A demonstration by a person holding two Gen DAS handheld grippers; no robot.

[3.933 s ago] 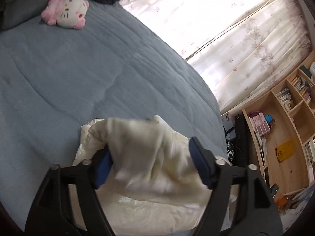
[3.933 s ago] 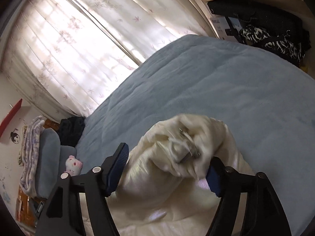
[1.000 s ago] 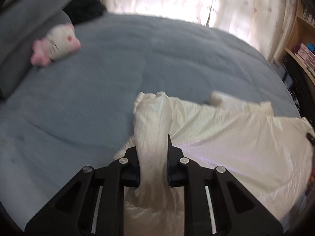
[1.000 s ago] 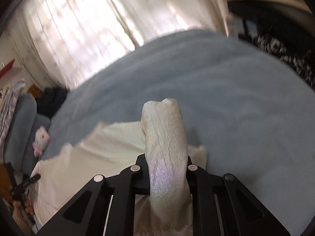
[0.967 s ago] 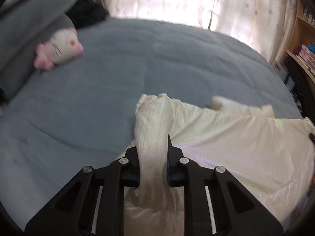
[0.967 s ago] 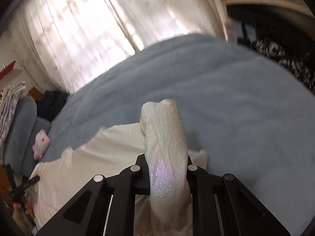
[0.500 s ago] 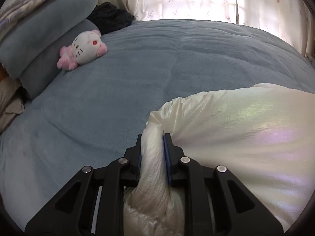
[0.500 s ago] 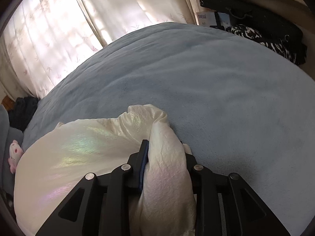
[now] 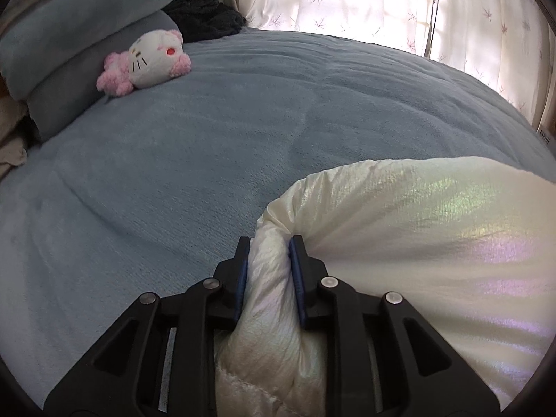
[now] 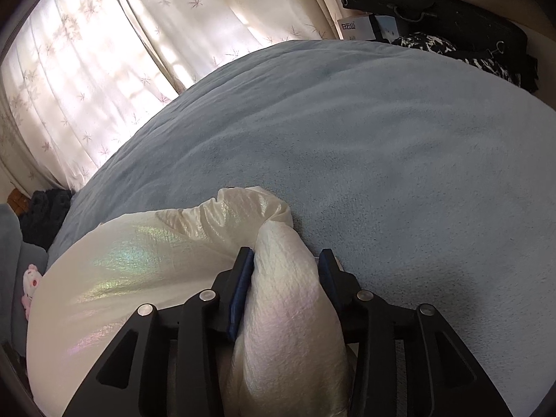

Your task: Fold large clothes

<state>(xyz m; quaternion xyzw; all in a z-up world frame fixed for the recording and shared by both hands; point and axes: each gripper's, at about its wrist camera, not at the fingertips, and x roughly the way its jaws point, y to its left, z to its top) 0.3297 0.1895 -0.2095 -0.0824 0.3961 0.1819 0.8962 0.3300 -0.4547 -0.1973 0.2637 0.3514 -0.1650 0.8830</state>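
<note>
ahead of me the blue bed (image 9: 208, 146) is wide open and flat. far off on my left sit a toy cat (image 9: 146, 60) and pillows (image 9: 69, 52). the puffy white coat (image 9: 434, 243) blocks the middle. curtains (image 10: 104, 52) stand behind.

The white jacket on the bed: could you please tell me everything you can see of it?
The jacket is cream-white, puffy and crinkled, with a shiny shell that shows rainbow glints; stitching shows near the bottom of the left view. It lies bunched in a rounded mound on the blue blanket. The left gripper pinches one gathered corner. Another corner sits between the fingers of the right gripper, whose jaws have just been opening, with a gap at one pad.
</note>
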